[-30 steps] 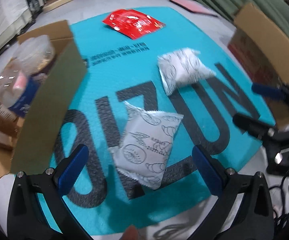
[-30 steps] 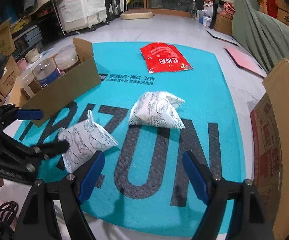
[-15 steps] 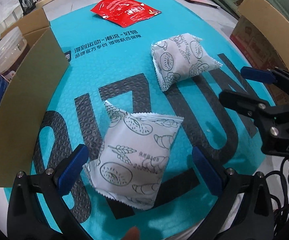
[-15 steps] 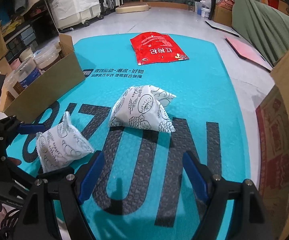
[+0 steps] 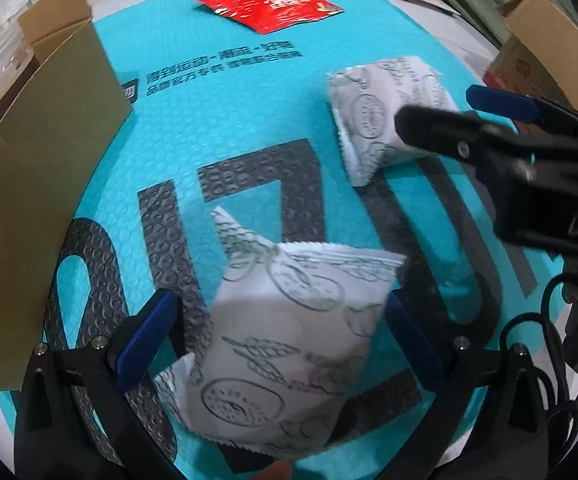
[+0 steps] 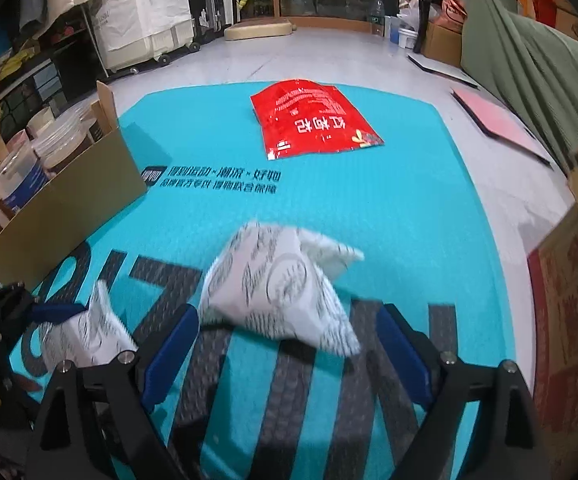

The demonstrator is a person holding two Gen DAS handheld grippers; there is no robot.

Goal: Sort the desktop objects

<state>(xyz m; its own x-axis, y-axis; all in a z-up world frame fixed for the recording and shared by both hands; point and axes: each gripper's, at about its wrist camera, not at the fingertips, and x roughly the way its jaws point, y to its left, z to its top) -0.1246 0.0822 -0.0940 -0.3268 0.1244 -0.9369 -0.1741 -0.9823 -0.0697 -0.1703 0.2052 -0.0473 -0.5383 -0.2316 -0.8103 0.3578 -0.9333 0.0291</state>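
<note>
Two white printed snack packets lie on a teal mat (image 5: 229,120). The near packet (image 5: 289,340) sits between the fingers of my left gripper (image 5: 279,320), which is open, its blue pads beside the packet and not pressing on it. The second packet (image 6: 281,288) lies just ahead of and between the fingers of my right gripper (image 6: 287,324); its jaws are opening and do not touch it. The right gripper (image 5: 435,106) also shows in the left wrist view, straddling that packet (image 5: 373,112). A red packet (image 6: 313,122) lies flat at the mat's far end.
An open cardboard box (image 6: 73,204) with plastic tubs stands along the mat's left side. Another cardboard box (image 6: 569,300) stands at the right edge. Cables (image 5: 549,360) hang near the right gripper. A green cloth (image 6: 529,60) and stored goods line the floor beyond.
Both grippers have come down and forward onto the mat. Each white packet now lies between a gripper's fingers. The right gripper's jaws stand slightly wider.
</note>
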